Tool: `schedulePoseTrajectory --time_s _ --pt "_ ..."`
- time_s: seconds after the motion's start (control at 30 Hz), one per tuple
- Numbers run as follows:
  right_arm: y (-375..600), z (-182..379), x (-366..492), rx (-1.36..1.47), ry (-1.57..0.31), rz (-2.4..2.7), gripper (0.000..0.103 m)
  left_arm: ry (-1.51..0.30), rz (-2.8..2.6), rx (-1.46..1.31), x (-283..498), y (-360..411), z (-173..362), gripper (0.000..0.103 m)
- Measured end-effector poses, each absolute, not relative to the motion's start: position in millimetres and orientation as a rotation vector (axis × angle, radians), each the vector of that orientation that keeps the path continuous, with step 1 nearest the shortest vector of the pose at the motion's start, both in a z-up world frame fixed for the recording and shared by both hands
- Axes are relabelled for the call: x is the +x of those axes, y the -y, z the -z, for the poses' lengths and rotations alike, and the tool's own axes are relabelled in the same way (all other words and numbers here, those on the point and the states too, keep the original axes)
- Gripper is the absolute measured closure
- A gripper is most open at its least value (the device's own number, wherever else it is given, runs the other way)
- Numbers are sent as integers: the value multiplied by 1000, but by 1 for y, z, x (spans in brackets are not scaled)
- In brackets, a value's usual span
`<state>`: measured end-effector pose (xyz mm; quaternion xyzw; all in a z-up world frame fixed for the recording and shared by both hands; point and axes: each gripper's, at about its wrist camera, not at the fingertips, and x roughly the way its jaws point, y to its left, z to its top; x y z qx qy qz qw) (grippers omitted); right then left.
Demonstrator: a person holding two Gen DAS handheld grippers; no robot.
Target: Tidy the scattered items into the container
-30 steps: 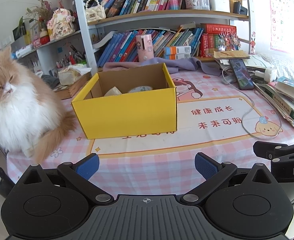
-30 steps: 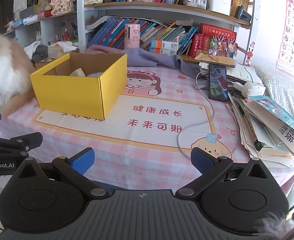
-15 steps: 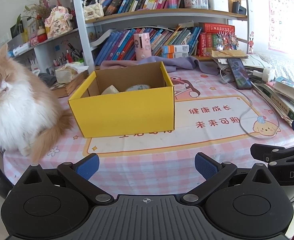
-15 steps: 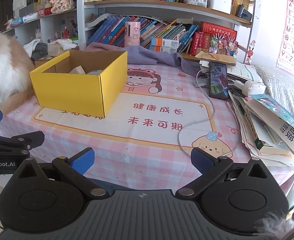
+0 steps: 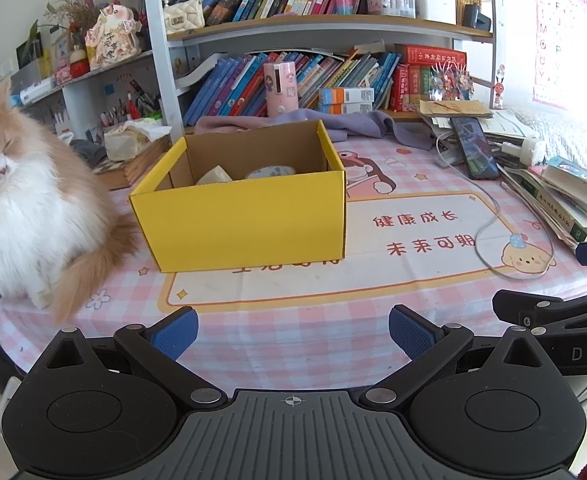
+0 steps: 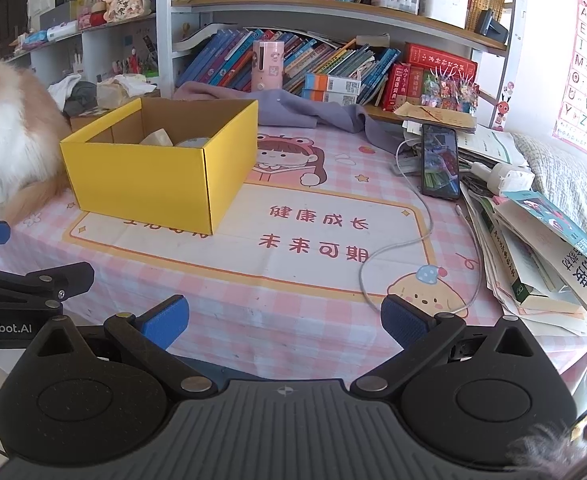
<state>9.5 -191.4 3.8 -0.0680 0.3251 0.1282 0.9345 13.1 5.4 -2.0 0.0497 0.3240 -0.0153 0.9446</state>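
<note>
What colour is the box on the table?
Yellow box, brown inside; clearest in the left wrist view.

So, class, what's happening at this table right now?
A person holds two grippers at the near table edge. The left gripper and right gripper are both open and empty. The yellow box already holds a couple of items. A cat sits to the box's left; a phone lies to its right.

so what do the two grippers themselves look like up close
Both are matte black plastic. The left gripper and right gripper each have angled linkage arms with silver pivot screws, two round housings, a ribbed grey centre panel with a small crosshair mark, and blue textured pads on the fingertips. White lettering shows on their sides, partly cut off. No cables or sleeves are visible.
</note>
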Motion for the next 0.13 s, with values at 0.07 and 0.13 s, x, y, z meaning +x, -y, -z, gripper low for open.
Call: schedulePoseTrajectory --time_s 0.07,0.13 --pt "191 -3 11 -141 -668 -262 0 -663 31 99 14 -6 3 0" --pt "190 -2 13 -143 -671 -263 0 -665 32 99 16 -6 3 0"
